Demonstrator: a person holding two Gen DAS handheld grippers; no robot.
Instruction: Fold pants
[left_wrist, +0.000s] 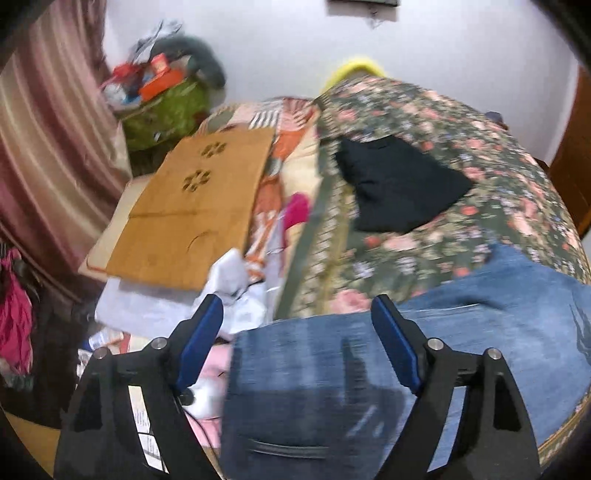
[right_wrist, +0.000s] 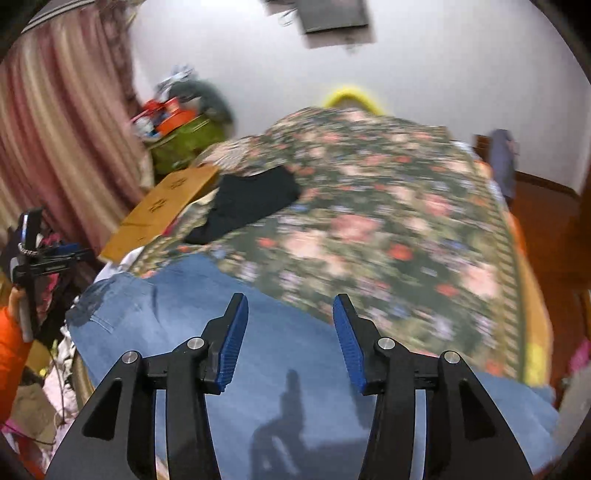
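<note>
Blue jeans lie spread flat on the near part of a floral bedspread. My left gripper hovers over their left edge, open, with nothing between its blue pads. In the right wrist view the jeans fill the foreground. My right gripper is above them, jaws apart and holding no cloth; its shadow falls on the denim. A folded black garment rests farther up the bed, also seen as a black garment in the right wrist view.
A wooden board lies left of the bed over piled white cloth. A striped curtain and a green bag heaped with boxes stand at the back left. An orange sleeve shows at the left edge.
</note>
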